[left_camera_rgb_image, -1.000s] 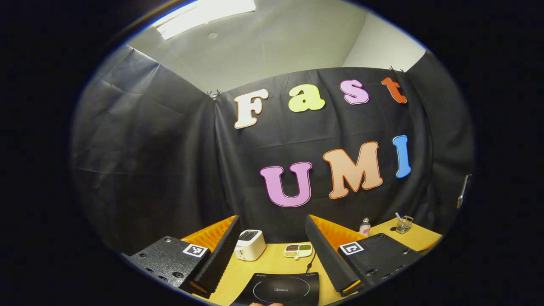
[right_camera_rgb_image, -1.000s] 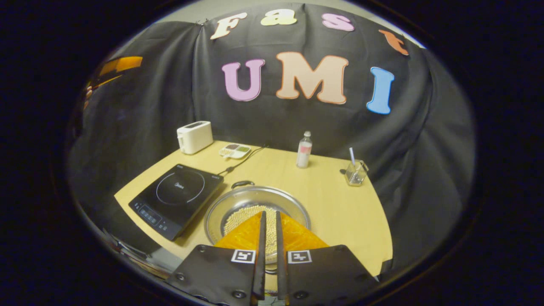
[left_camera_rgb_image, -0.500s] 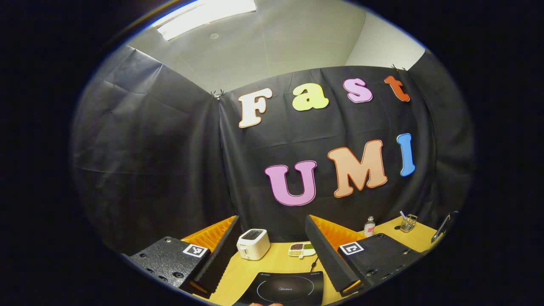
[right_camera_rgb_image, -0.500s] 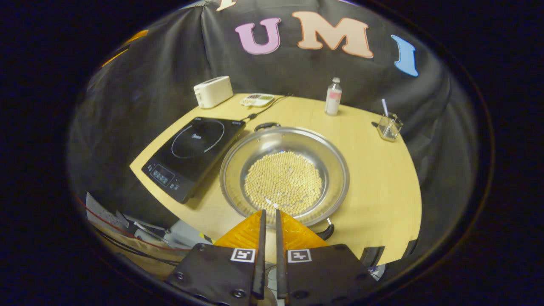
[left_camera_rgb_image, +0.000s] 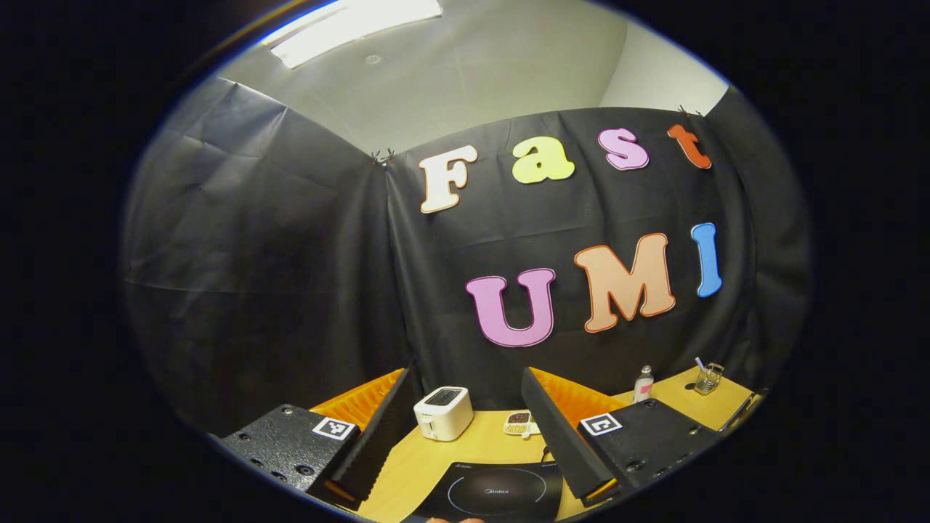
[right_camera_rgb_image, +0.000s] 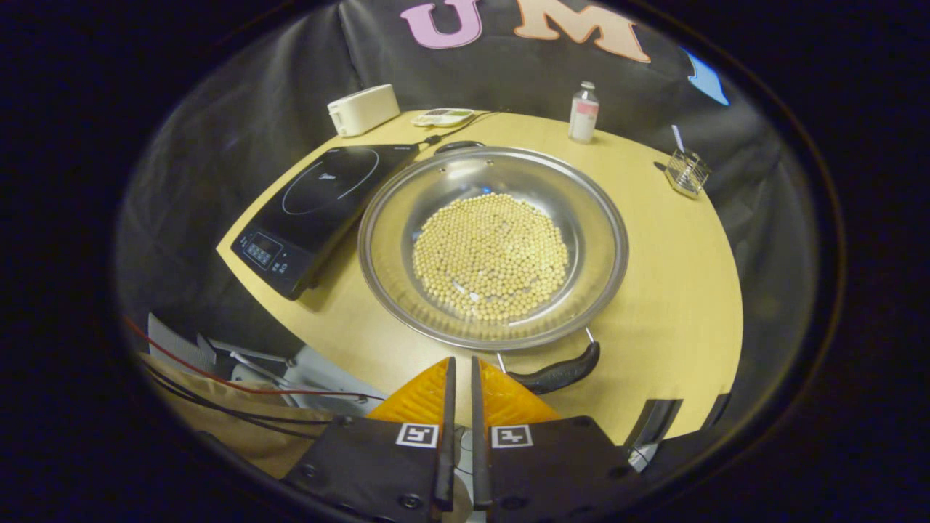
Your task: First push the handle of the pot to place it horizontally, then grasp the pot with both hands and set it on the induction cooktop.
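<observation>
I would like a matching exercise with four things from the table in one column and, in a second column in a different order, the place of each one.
Things:
1. pot
2. induction cooktop
3. toaster
4. small bottle

Places:
A. white, at the far left corner of the table
B. standing near the far edge, right of the toaster
C. in the middle of the table, holding pale round beans
D. flat and black, just left of the pot

Pairs: 1-C, 2-D, 3-A, 4-B
</observation>
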Demonstrator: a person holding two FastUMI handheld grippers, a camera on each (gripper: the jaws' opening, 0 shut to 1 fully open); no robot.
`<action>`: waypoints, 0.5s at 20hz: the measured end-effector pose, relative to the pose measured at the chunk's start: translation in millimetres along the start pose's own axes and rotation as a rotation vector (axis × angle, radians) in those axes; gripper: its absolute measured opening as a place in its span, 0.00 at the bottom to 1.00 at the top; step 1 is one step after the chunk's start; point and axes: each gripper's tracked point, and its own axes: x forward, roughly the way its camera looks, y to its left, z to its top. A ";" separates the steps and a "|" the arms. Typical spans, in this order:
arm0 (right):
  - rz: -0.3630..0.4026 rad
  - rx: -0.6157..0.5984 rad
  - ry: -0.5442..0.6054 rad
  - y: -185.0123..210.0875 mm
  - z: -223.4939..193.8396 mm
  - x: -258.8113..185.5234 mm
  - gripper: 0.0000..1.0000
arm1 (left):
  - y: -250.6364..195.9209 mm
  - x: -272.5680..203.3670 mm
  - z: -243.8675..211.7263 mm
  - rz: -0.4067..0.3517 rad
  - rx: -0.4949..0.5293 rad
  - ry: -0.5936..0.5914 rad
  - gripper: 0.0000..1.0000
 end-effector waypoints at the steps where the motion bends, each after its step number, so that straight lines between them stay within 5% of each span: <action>1: -0.009 0.012 0.002 -4.8 -0.5 1.2 0.13 | 1.3 0.1 -0.4 0.006 0.003 0.003 0.99; 10: -0.062 0.073 0.011 -53.2 8.3 12.3 0.05 | 4.8 -0.4 -9.5 0.043 0.001 0.026 0.99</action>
